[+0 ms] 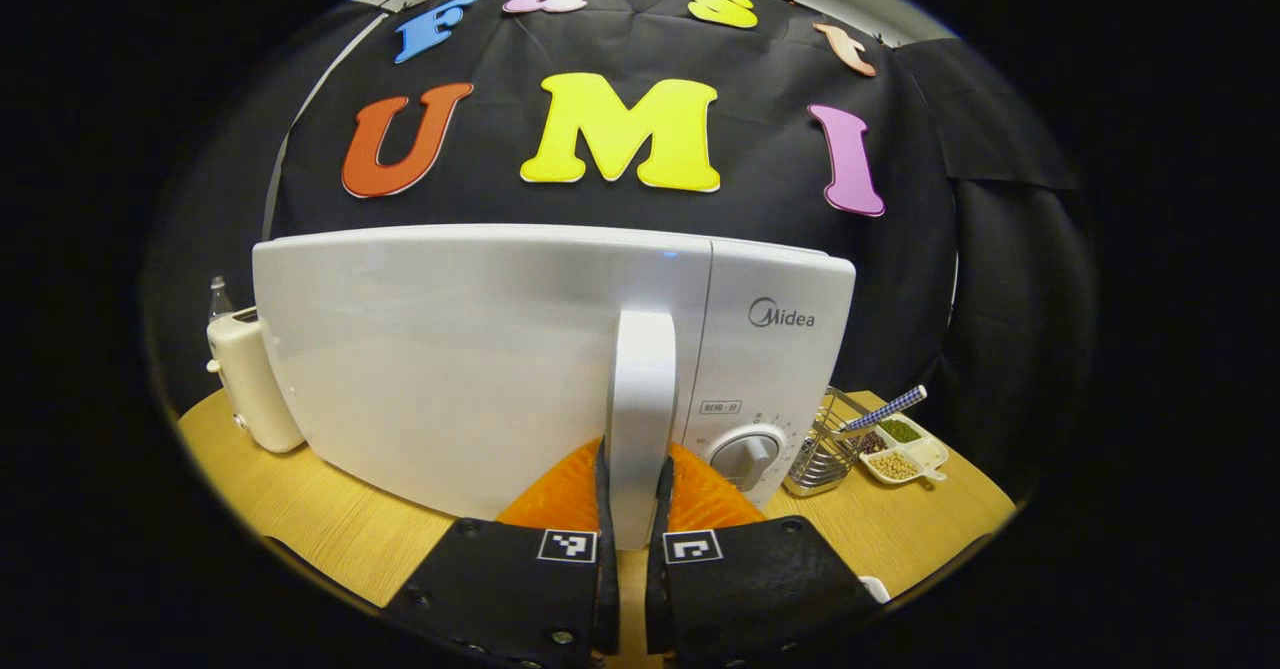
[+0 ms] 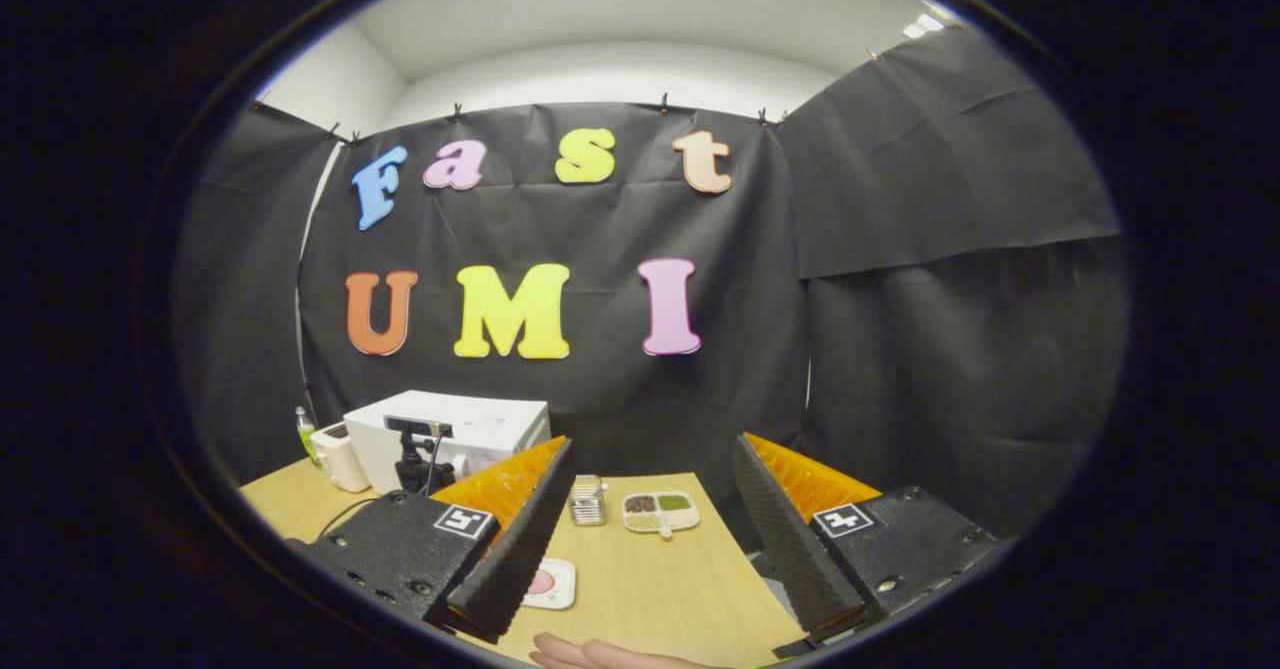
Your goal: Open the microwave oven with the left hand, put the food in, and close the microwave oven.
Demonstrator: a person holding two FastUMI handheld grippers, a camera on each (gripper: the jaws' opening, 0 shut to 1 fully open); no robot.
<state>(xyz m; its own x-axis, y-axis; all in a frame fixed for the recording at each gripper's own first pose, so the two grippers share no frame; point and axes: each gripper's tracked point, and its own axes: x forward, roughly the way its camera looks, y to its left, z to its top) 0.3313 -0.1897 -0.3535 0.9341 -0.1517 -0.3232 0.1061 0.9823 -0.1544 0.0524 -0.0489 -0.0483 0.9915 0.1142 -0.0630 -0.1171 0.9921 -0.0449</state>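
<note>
Wood table (image 2: pixel 640 589) w/ microwave (image 1: pixel 480 369), black-cloth booth walls.

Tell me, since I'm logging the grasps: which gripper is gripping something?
The left gripper: both fingers press on the microwave's white door handle. The right gripper is wide open above the table.

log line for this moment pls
phase: opening microwave | left gripper: jaws clamped on door handle | door: looks closed | right gripper: jaws open, empty, above table
</note>
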